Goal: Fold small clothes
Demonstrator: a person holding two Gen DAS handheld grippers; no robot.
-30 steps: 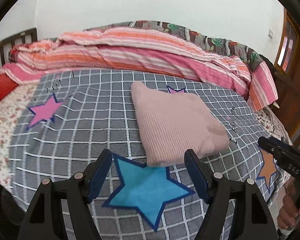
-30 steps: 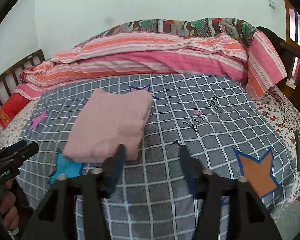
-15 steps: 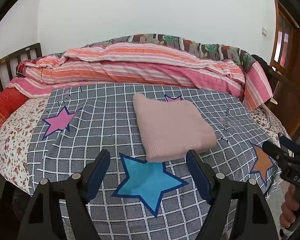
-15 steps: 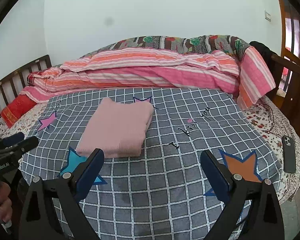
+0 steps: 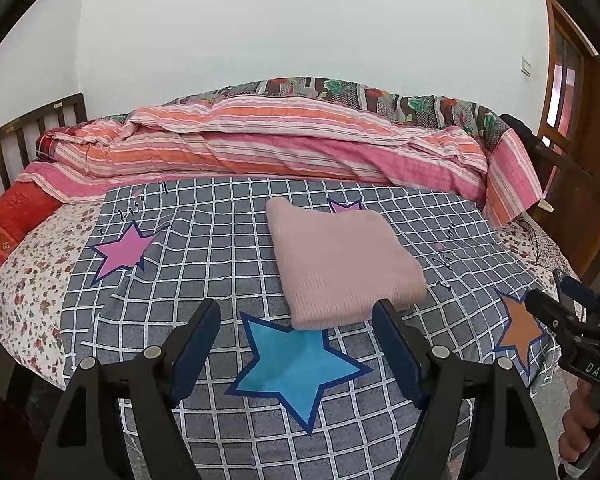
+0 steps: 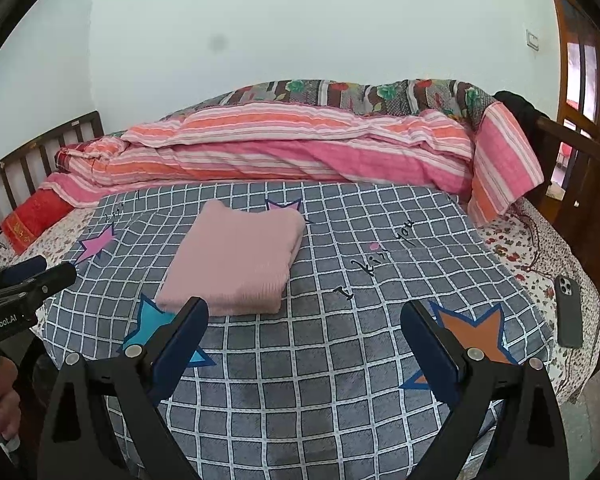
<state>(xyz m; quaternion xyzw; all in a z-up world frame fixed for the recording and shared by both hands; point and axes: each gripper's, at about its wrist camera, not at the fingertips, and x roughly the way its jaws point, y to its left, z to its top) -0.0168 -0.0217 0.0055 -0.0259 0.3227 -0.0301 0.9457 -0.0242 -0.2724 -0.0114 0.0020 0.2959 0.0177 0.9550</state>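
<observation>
One pink folded garment (image 5: 342, 264) lies on the checked bedspread (image 6: 340, 360) mid-bed, long axis running away from the viewer. It sits ahead of the left tongs (image 5: 296, 344) and ahead-left of the right tongs (image 6: 304, 340), so the left is nearer. Both pairs are released and empty. A phone (image 6: 569, 312) lies well apart at the bed's right edge, and nothing blocks the way.

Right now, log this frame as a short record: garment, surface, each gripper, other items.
garment: pink sweater, folded into a neat rectangle, lying flat
surface: grey checked blanket with star patches, on a bed
left gripper: open, empty, short of the sweater
right gripper: open wide, empty, short of the sweater
other items: striped quilt bunched along the far side; phone on the flowered sheet at the right edge
</observation>
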